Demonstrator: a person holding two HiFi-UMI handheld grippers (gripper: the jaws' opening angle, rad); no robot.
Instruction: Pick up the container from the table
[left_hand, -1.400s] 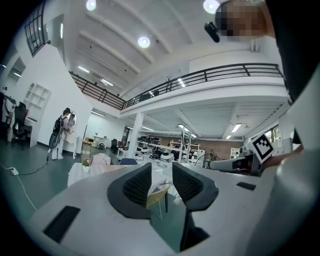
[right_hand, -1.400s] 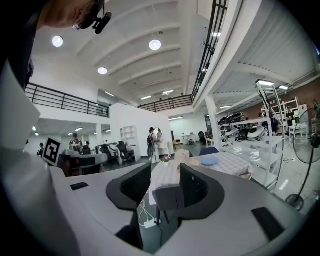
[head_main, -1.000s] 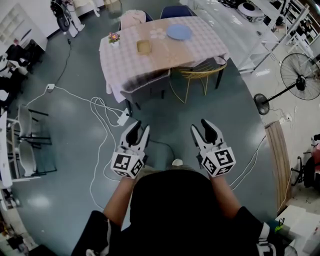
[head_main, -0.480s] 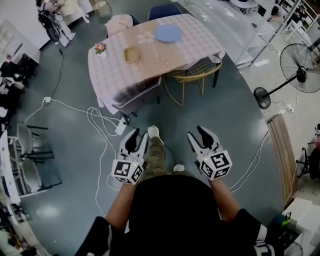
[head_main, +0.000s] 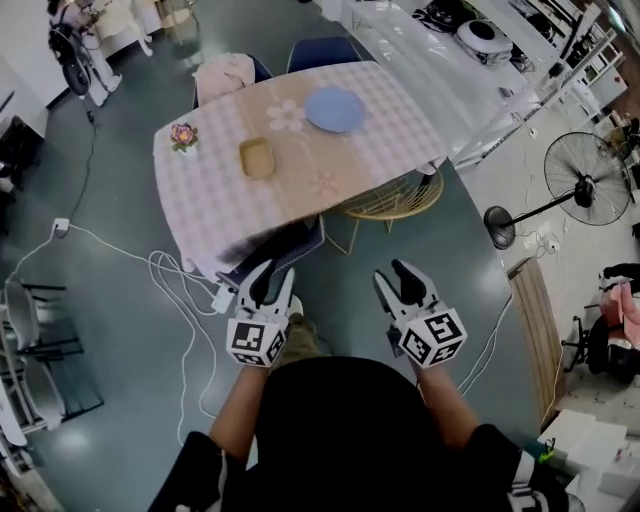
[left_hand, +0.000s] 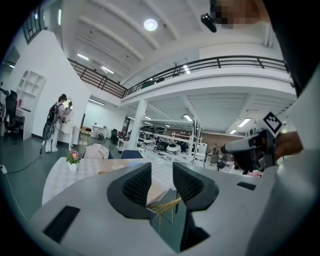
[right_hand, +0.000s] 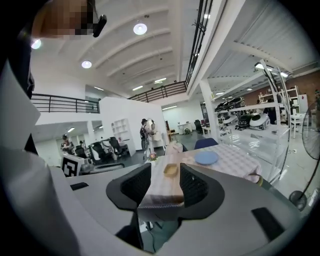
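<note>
**Both grippers empty, container on the counter ahead**

The tan container (head_main: 255, 157) sits on the checked-cloth counter (head_main: 390, 135), between a small flower pot (head_main: 183, 135) and a blue plate (head_main: 335, 108), touching neither. A yellow wire chair (head_main: 392, 206) is tucked under the counter's near edge. The left gripper (head_main: 272, 272) and the right gripper (head_main: 397, 278) are held side by side over the floor, well short of the container. Both sets of jaws stand wide with nothing between them. In the right gripper view, the container (right_hand: 171, 170) shows in the distance through the open gap.
</note>
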